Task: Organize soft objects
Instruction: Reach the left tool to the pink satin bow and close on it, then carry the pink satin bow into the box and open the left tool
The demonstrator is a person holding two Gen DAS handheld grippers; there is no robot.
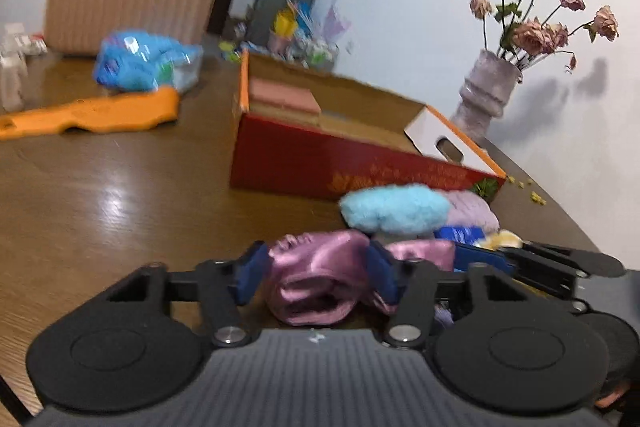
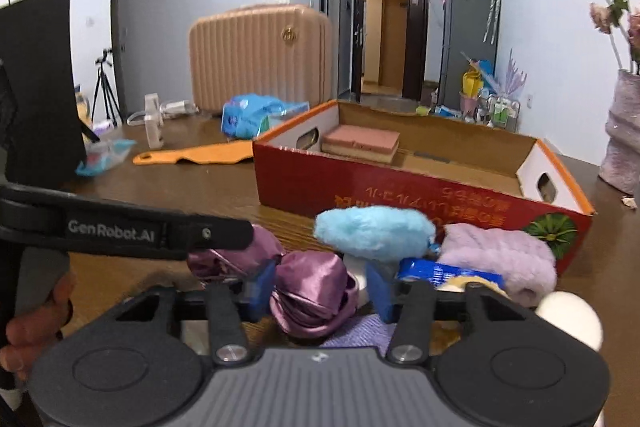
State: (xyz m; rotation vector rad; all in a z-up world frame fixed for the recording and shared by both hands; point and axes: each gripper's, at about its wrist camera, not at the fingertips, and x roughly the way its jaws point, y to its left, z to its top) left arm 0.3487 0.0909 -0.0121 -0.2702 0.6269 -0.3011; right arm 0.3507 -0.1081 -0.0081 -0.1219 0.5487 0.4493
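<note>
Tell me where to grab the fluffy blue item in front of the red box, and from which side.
Grip the fluffy blue item across its narrow middle, coming from above and from the near side. It lies long and low, left to right, atop the pile, with the red box close behind and the lilac fluffy piece at its right end, so the top and front look freest.

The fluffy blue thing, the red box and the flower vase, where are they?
fluffy blue thing (image 2: 374,233), right wrist view, middle of its fuzzy top.
red box (image 2: 400,197), right wrist view, front red wall.
flower vase (image 1: 486,93), left wrist view, ribbed body.
</note>
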